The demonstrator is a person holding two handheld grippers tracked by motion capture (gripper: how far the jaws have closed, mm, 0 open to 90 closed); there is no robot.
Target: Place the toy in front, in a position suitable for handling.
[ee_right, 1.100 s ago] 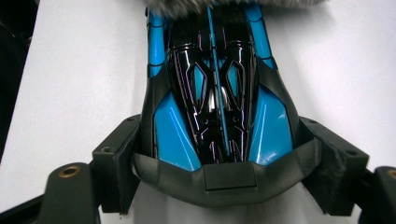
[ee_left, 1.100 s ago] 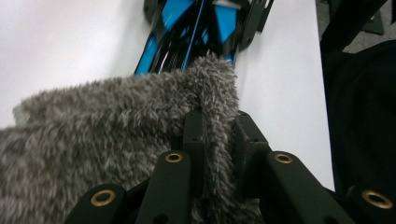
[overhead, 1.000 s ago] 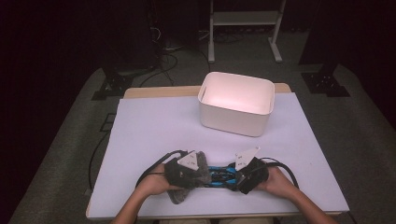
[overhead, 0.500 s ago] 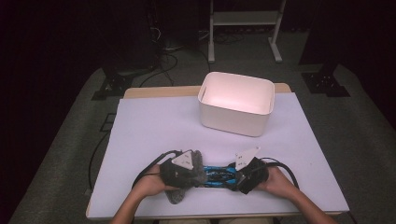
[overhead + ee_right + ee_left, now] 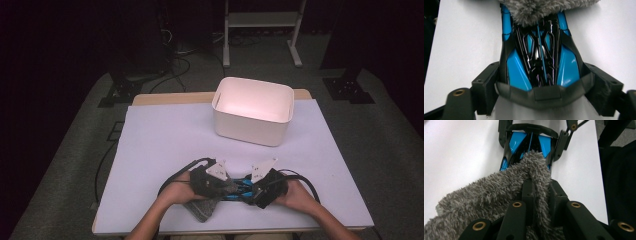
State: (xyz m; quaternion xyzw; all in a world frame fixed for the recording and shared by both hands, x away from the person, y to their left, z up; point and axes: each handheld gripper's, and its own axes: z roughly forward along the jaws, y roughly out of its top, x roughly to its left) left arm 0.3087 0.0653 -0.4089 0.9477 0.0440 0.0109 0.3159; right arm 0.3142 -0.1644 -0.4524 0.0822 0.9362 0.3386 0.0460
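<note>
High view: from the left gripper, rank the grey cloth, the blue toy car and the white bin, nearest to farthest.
From the left gripper:
1. Grey cloth, pinched in its jaws and hanging toward the table's near edge.
2. Blue toy car, just beside it, held by the right gripper.
3. White bin, far off toward the table's back edge.

the left gripper [image 5: 226, 186] has dragged the grey fluffy cloth [image 5: 204, 207] slightly along the blue toy car [image 5: 239, 188].
</note>
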